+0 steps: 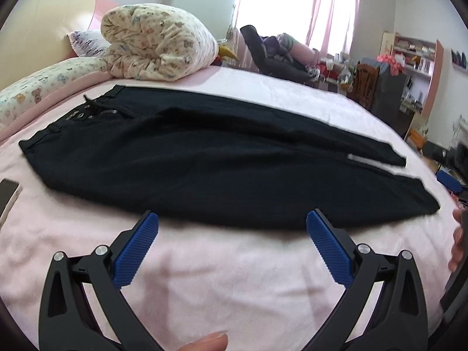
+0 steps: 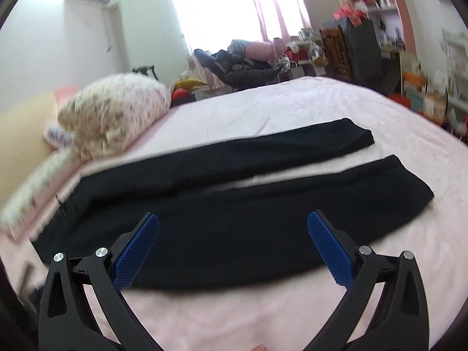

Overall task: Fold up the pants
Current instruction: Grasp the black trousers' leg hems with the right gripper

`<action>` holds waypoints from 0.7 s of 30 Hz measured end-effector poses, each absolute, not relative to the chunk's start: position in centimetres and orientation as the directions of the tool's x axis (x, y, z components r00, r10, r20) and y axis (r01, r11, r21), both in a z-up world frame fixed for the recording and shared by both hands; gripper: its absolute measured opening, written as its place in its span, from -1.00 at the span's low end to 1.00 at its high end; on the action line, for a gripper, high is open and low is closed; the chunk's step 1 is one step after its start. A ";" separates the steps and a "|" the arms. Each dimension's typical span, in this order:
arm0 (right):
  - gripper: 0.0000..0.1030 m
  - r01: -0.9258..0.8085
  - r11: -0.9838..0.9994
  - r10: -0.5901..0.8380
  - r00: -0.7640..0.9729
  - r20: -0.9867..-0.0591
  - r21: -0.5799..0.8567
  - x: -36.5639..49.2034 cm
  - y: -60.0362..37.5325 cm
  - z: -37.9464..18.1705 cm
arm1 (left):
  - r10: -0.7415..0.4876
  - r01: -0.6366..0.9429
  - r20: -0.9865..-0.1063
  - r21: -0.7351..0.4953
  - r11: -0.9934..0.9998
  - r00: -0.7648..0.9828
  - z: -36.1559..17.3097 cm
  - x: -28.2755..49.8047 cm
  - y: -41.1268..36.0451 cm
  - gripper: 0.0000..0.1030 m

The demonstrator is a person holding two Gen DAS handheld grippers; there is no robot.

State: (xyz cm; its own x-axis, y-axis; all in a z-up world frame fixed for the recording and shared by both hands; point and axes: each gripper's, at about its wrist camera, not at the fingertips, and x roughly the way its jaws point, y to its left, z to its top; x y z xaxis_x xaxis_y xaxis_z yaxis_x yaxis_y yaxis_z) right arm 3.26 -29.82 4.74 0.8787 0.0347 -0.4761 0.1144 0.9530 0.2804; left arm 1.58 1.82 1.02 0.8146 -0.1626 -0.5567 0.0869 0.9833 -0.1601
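A: Bedroom, pink bed [image 1: 234,278] carries everything; window bright behind, rolled quilt [image 1: 158,44] at the head, phone [image 1: 8,199] at the left edge of the left view; clutter and shelves at the far side.

B: Pants?

A: Black pants [image 1: 190,158] flat across the bed, unfolded; waistband to the left, both legs running right, a thin strip of sheet showing between them near the cuffs.

B: Jaws?

A: Left gripper [image 1: 232,222] jaws wide apart, holding nothing; tips just at the near edge of the pants, about mid-length; whether they touch the cloth, cannot tell. Right gripper [image 2: 233,222] jaws also wide apart, nothing held; they hang over the near leg [image 2: 263,219], with cloth between and under the tips; contact unclear, and this view is motion-blurred.

B: Step?

A: My read: fold not begun; likely first move is pinching the near leg's edge to lay it over the far leg [image 2: 263,149].

B: Risks?

A: Pinching the sheet along with the cloth, since the pants lie flush on it; grabbing only the top layer, so the leg opens up and bunches; the two grippers lifting unevenly, which would twist the leg and leave cuffs mismatched; dark limp fabric may slip from a shallow bite; phone is well apart, low concern.
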 end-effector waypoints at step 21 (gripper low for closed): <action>0.36 0.476 0.670 0.161 0.656 -0.737 0.570 29.6 -46.4 3.5 | -0.443 0.341 -0.400 -0.303 0.890 0.803 1.4 9.6 -2.6 0.97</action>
State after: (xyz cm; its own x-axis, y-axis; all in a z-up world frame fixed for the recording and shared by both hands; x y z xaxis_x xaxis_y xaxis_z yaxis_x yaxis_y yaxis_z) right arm 29.63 -46.42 3.50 0.6562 0.1610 -0.7372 0.4757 0.6701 0.5698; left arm 9.59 -2.59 1.41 0.8025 -0.4431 -0.3995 0.3406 0.8901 -0.3030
